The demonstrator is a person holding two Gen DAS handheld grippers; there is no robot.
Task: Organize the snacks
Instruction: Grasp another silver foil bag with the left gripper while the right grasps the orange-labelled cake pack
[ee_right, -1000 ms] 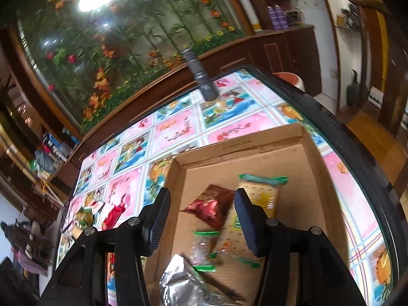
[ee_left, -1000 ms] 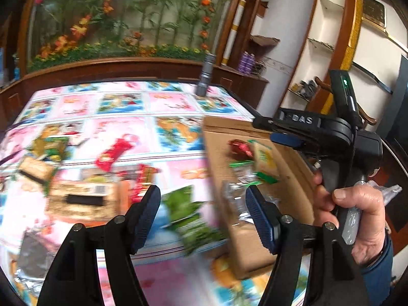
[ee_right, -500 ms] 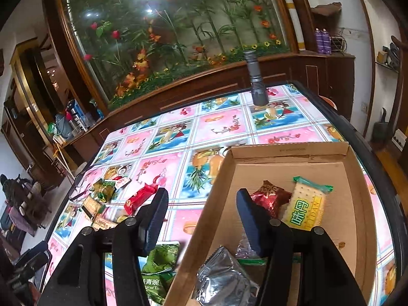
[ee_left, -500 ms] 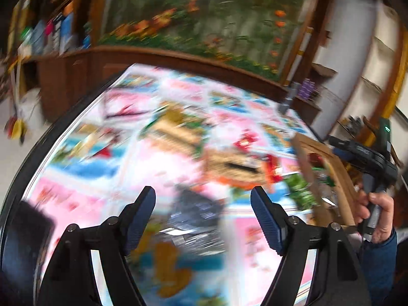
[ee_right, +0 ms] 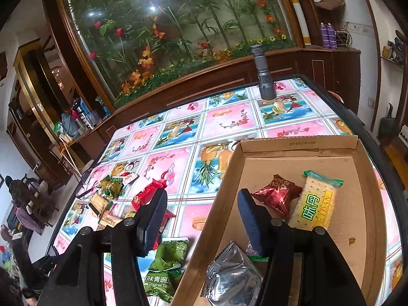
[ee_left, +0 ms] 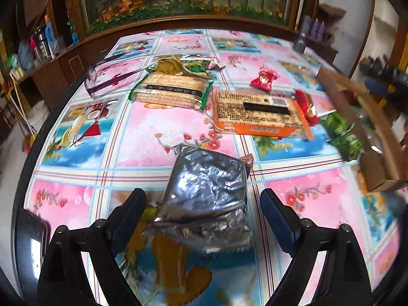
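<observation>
Left gripper (ee_left: 202, 213) is spread wide apart, fingers on either side of a crinkly silver foil packet (ee_left: 206, 196) that lies flat on the table (ee_left: 142, 132); neither pad looks like it's touching the packet. Farther out on the flowery tablecloth there's an orange cracker pack (ee_left: 257, 114), a green-ended wafer pack (ee_left: 173, 90) to its left, a small red candy (ee_left: 264, 79) beyond them, and a green snack bag (ee_left: 341, 132) just beside the cardboard box (ee_left: 357, 117) on the right, which is blurry here.

Right gripper (ee_right: 202, 214) is also apart and holding nothing, hovering over the near-left wall of the box. Inside the box: a dark red wrapped snack (ee_right: 278, 195), a cracker pack with green lettering (ee_right: 316, 204) touching it on the right, and another silver packet (ee_right: 233, 278) at the near end. A grey flashlight (ee_right: 262, 72) stands upright at the far edge of the table.
</observation>
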